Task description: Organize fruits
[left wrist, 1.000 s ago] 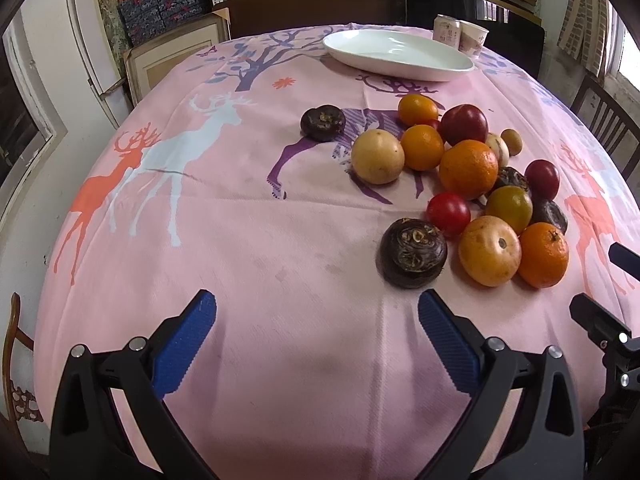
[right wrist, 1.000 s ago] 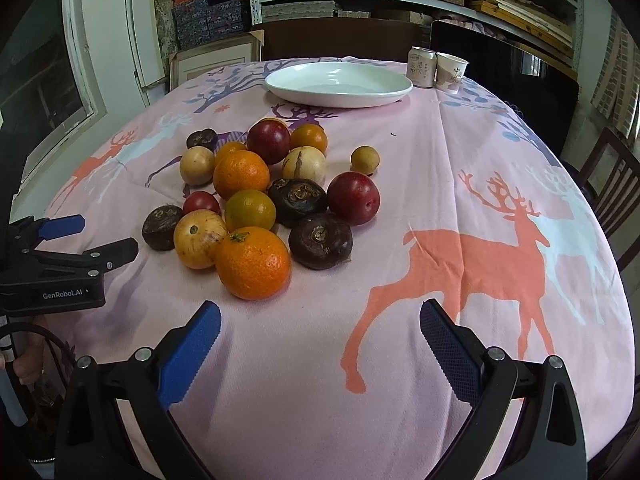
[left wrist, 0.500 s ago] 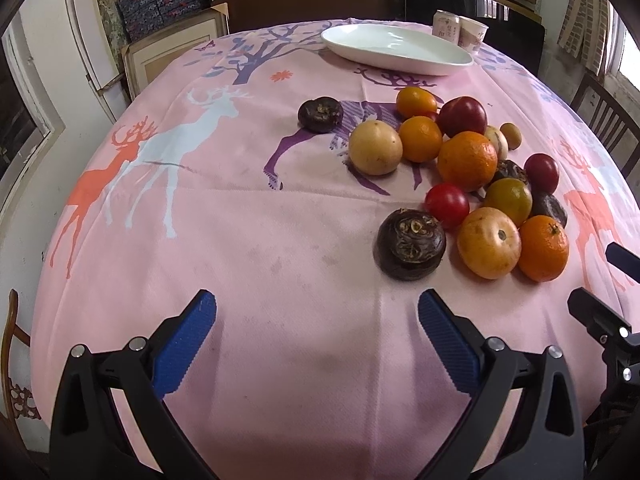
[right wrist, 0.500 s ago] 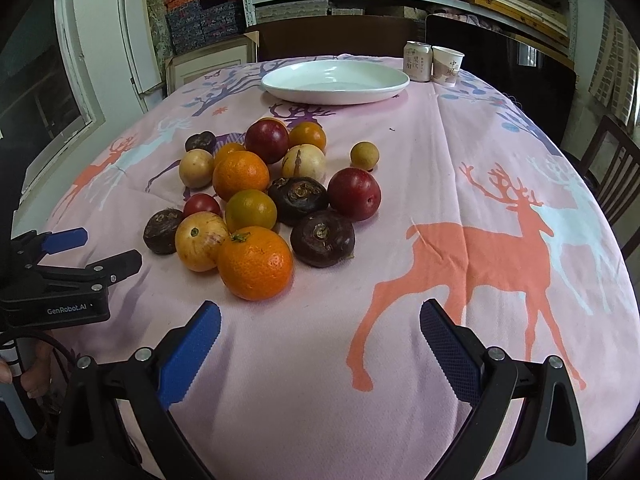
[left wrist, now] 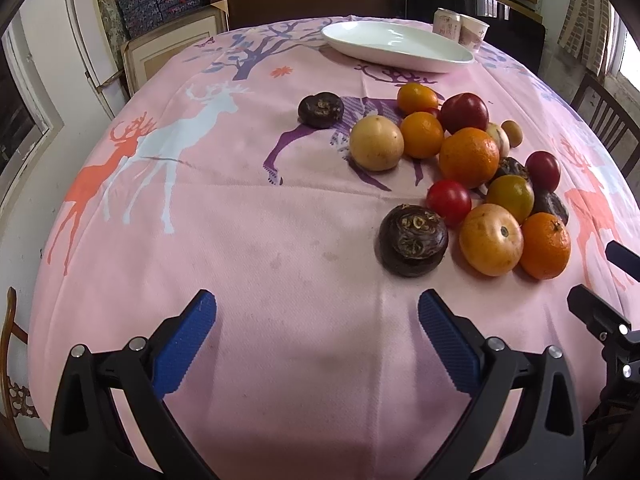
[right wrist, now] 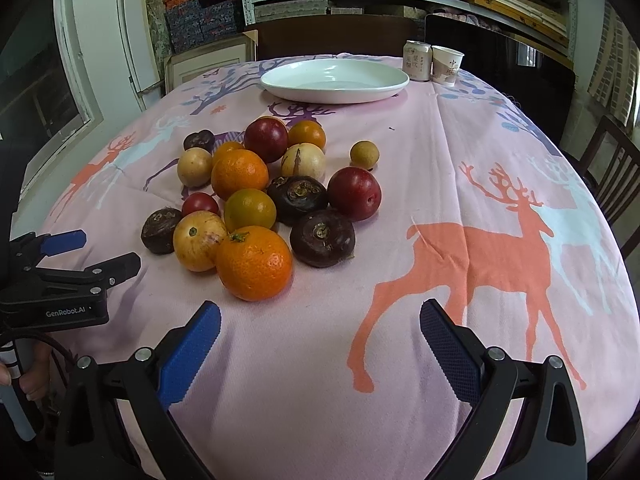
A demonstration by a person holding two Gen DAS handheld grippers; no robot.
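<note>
Several fruits lie heaped on the pink deer-print tablecloth [left wrist: 240, 240]: oranges [right wrist: 254, 266], dark water chestnuts [left wrist: 413, 240], red plums [right wrist: 354, 193] and pale yellow fruits [left wrist: 376, 143]. One dark chestnut [left wrist: 321, 109] sits apart, to the left of the heap. An empty white oval plate [right wrist: 335, 80] stands at the far side. My left gripper [left wrist: 316, 330] is open, low over the cloth, just short of the nearest chestnut. My right gripper [right wrist: 320, 336] is open too, close in front of the big orange. Nothing is between either pair of fingers.
A drink can [right wrist: 417, 60] and a paper cup [right wrist: 447, 65] stand right of the plate. Wooden chairs [right wrist: 612, 168] flank the table on the right. Shelves and stacked boxes [right wrist: 200, 24] fill the back wall. The left gripper's body [right wrist: 60, 280] shows at the right view's left edge.
Both grippers have edged slightly forward over the table toward the fruit heap. Both stay open, and no fruit has moved.
</note>
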